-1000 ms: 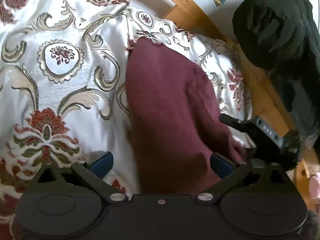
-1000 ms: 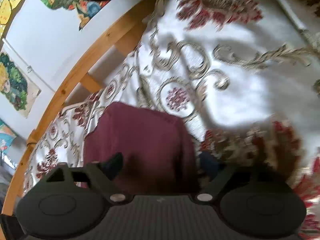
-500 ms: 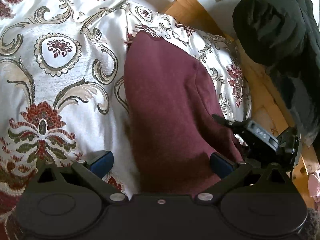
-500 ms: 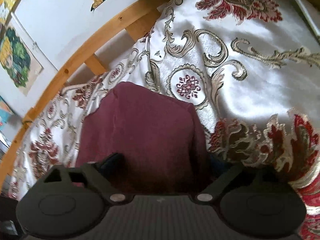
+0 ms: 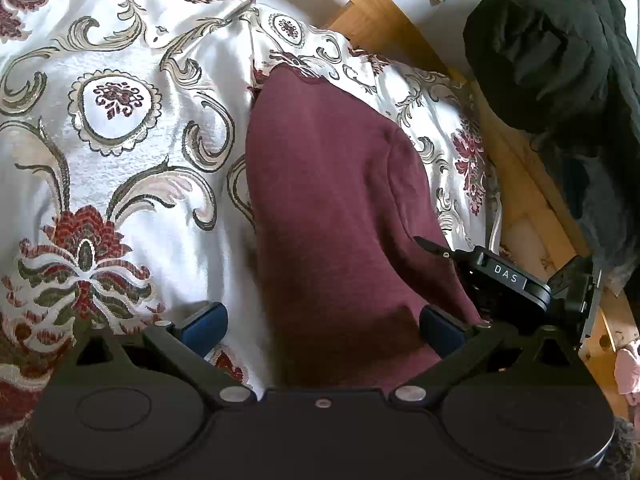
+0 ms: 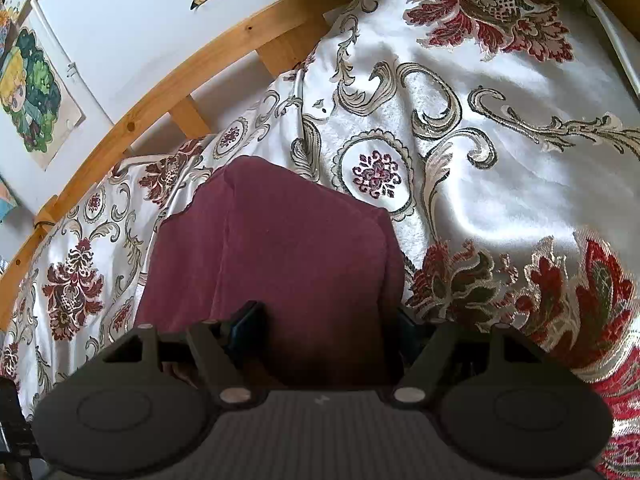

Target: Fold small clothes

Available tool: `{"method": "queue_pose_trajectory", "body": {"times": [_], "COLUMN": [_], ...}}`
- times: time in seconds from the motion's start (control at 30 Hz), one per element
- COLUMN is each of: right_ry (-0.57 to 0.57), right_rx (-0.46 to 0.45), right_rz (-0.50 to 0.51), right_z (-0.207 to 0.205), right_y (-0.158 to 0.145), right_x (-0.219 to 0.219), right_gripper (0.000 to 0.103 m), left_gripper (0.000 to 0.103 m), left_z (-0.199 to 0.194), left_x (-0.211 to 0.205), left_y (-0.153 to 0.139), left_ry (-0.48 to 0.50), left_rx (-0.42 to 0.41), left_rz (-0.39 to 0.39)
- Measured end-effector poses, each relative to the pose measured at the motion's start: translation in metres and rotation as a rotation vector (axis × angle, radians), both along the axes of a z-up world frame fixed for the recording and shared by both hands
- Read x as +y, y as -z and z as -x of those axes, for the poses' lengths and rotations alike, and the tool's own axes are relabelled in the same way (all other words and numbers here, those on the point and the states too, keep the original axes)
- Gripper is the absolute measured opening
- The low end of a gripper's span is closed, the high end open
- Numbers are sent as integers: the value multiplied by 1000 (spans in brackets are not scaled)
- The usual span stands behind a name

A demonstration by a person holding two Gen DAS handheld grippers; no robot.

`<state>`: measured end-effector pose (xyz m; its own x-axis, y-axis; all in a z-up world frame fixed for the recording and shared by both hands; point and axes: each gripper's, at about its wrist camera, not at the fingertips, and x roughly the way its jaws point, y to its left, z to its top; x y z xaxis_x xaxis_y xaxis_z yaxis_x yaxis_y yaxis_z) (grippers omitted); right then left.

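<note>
A folded maroon garment [image 5: 332, 208] lies flat on the patterned bedspread [image 5: 120, 152]. My left gripper [image 5: 322, 322] is open, its blue pads straddling the garment's near end, not gripping it. The right gripper's body [image 5: 508, 280] shows at the garment's right edge in the left wrist view. In the right wrist view the same garment [image 6: 280, 256] lies under my right gripper [image 6: 324, 324], which is open with fingers wide over its near edge.
A wooden bed frame [image 5: 400, 28] runs behind the bedspread, also in the right wrist view [image 6: 168, 92]. A black garment heap [image 5: 560, 60] hangs at the right. Posters [image 6: 32, 92] hang on the white wall.
Both grippers have drawn back and risen a little from the garment, which stays flat. The right gripper's left finger has moved inward slightly.
</note>
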<state>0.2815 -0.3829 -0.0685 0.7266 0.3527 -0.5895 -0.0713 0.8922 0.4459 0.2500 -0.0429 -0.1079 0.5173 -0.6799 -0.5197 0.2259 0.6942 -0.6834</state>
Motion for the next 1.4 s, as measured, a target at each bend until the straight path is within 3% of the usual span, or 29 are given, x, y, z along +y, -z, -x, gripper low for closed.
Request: {"method": "queue_pose_trajectory", "body": {"times": [0.37, 0.57, 0.8, 0.93, 1.03, 1.17, 1.3, 1.4], "right_ry": [-13, -31, -25, -13, -7, -21, -53, -71], "right_rx": [-17, -41, -40, -57, -87, -146, -219, -287], "right_rz": [42, 83, 84, 97, 105, 52, 17, 26], "right_z": [1, 7, 9, 13, 22, 44, 65, 74], "right_y": [-6, -10, -12, -15, -22, -38, -59, -75], "right_x": [9, 15, 15, 18, 23, 31, 43, 53], "right_gripper": [60, 47, 45, 34, 26, 23, 22, 20], "left_gripper": [89, 83, 72, 53, 41, 35, 32, 32], "left_z": [-2, 0, 1, 3, 5, 10, 13, 18], "left_x": [3, -1, 1, 3, 4, 4, 13, 22], "left_y": [-2, -4, -4, -6, -14, -32, -44, -57], "left_ry": [12, 40, 31, 24, 0, -11, -17, -27], "left_rx": [4, -22, -23, -33, -41, -61, -43, -73], "left_rz": [46, 54, 53, 63, 29, -29, 5, 22]}}
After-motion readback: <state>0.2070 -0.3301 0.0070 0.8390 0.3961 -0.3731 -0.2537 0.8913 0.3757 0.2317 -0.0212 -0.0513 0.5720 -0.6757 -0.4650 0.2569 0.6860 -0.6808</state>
